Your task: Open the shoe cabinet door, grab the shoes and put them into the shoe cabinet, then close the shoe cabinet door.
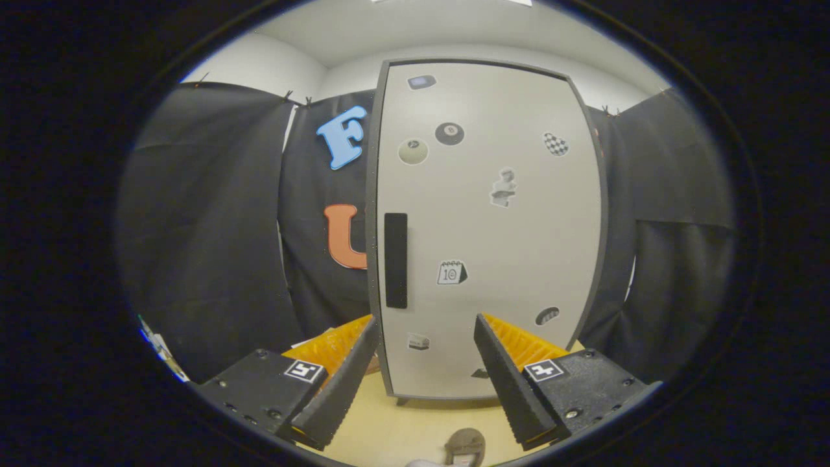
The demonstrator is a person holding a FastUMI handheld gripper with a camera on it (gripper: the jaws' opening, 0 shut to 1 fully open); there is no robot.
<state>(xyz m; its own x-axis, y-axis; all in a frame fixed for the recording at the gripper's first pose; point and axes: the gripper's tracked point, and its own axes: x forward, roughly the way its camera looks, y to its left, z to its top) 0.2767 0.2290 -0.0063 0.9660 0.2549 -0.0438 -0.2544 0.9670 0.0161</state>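
Grey shoe cabinet door (pixel 493 227) shut, black handle (pixel 395 259) on its left edge, just beyond the fingers. Gripper (pixel 426 337) spread wide, holding nothing. Shoe (pixel 464 447) on floor between the fingers, near camera.

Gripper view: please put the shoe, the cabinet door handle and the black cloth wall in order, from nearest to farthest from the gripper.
The gripper is open.
1. Shoe: on the floor between the fingers, just below them.
2. Cabinet door handle: ahead, on the closed door's left side.
3. Black cloth wall: behind the cabinet, farthest.
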